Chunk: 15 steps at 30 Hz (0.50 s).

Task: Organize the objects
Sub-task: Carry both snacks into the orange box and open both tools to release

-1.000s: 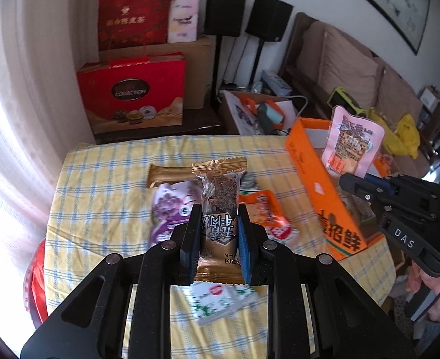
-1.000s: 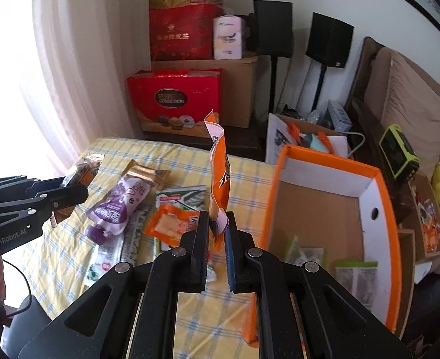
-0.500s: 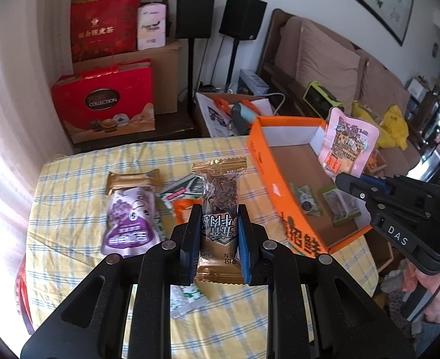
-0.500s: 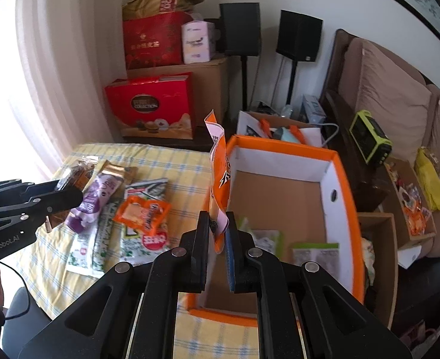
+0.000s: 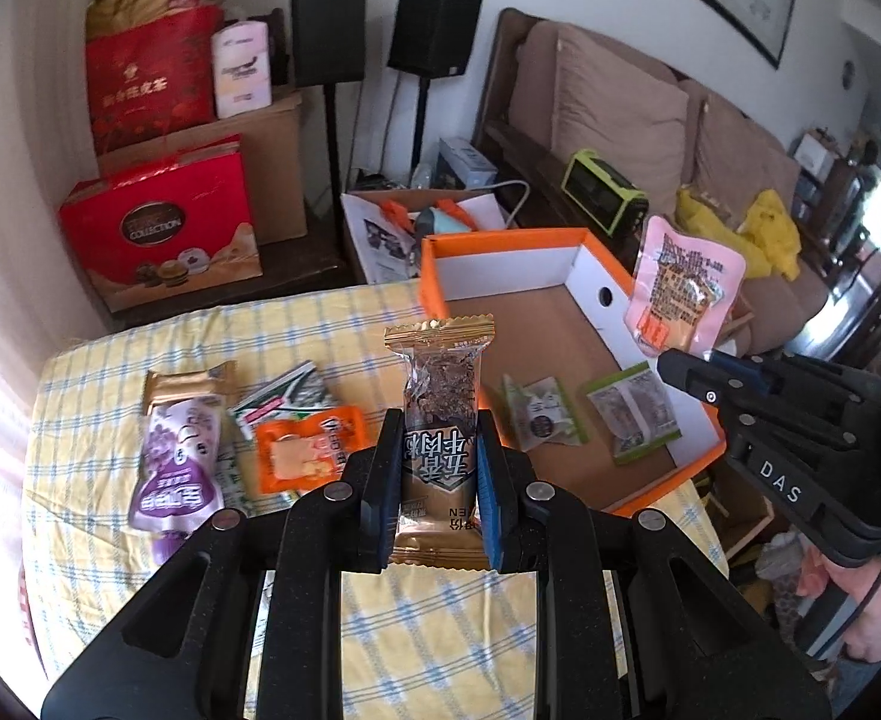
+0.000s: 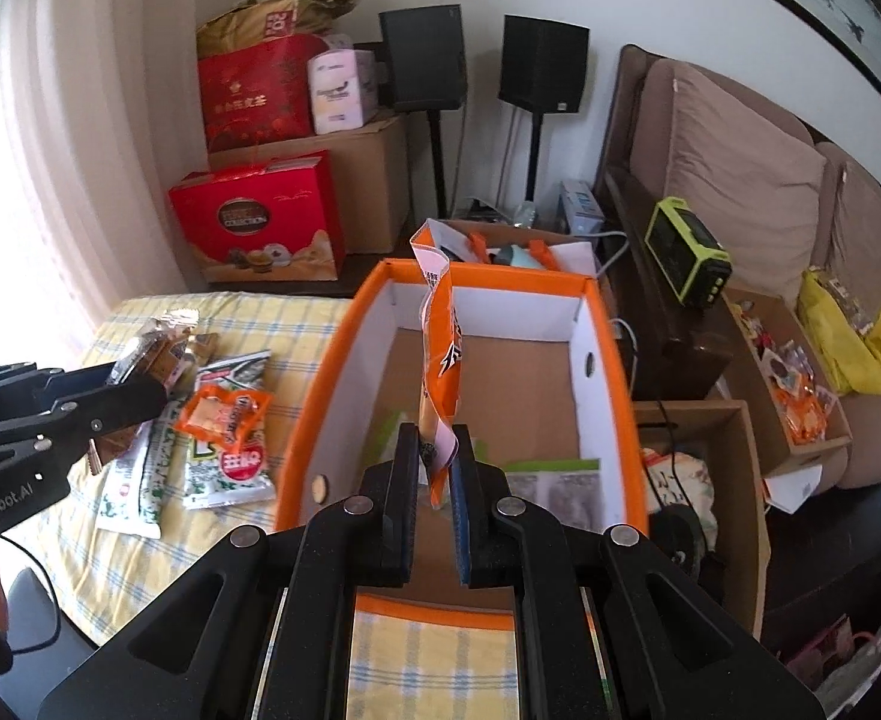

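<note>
My left gripper (image 5: 439, 468) is shut on a gold and brown snack bar (image 5: 440, 396), held upright above the table near the left wall of the orange box (image 5: 431, 276). My right gripper (image 6: 434, 474) is shut on a pink and orange snack pouch (image 6: 443, 354), seen edge-on, held over the inside of the orange box (image 6: 320, 408). The same pouch (image 5: 683, 294) shows in the left wrist view over the box's right wall. Two green packets (image 5: 635, 414) lie on the box floor.
On the yellow checked tablecloth (image 5: 98, 372) lie a purple pouch (image 5: 179, 462), an orange packet (image 5: 308, 450), green-white packets (image 6: 224, 468) and a gold bar (image 5: 185, 381). Red gift boxes (image 5: 161, 228), speakers and a sofa stand beyond the table. Open cardboard boxes (image 6: 716, 480) sit right of it.
Both grippers have moved right with their packets. The right one now holds its pouch over the box interior, and the left one has come up beside the box.
</note>
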### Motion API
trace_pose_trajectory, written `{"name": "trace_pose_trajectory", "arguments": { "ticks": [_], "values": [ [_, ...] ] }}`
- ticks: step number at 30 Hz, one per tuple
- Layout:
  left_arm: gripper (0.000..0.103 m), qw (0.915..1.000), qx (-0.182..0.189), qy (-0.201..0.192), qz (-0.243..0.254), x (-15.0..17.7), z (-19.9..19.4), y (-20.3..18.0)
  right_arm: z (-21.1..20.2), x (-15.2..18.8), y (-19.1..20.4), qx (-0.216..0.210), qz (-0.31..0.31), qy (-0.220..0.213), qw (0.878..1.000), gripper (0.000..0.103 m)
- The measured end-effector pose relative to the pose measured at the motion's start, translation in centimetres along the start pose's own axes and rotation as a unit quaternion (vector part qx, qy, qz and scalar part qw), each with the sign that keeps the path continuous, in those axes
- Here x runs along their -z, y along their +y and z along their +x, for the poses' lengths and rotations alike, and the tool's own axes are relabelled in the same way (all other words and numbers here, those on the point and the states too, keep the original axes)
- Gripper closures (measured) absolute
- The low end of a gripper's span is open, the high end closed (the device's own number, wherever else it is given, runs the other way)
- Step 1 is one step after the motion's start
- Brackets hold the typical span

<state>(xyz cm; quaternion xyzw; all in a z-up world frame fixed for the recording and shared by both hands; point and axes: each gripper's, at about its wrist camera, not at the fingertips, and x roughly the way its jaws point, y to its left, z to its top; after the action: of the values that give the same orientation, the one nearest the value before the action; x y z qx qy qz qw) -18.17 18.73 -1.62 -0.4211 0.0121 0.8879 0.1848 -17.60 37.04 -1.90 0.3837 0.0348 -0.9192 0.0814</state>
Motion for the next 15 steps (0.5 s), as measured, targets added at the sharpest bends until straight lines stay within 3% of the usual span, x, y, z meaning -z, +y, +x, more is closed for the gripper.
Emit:
{"name": "trace_pose_trajectory", "arguments": {
  "ticks": [15],
  "values": [
    [0.083,0.9992,0.032,0.018,0.013,-0.2,3.4,-4.7,1.2,1.4,-2.9,0.031,0.006,0.027,0.999,0.094]
  ]
}}
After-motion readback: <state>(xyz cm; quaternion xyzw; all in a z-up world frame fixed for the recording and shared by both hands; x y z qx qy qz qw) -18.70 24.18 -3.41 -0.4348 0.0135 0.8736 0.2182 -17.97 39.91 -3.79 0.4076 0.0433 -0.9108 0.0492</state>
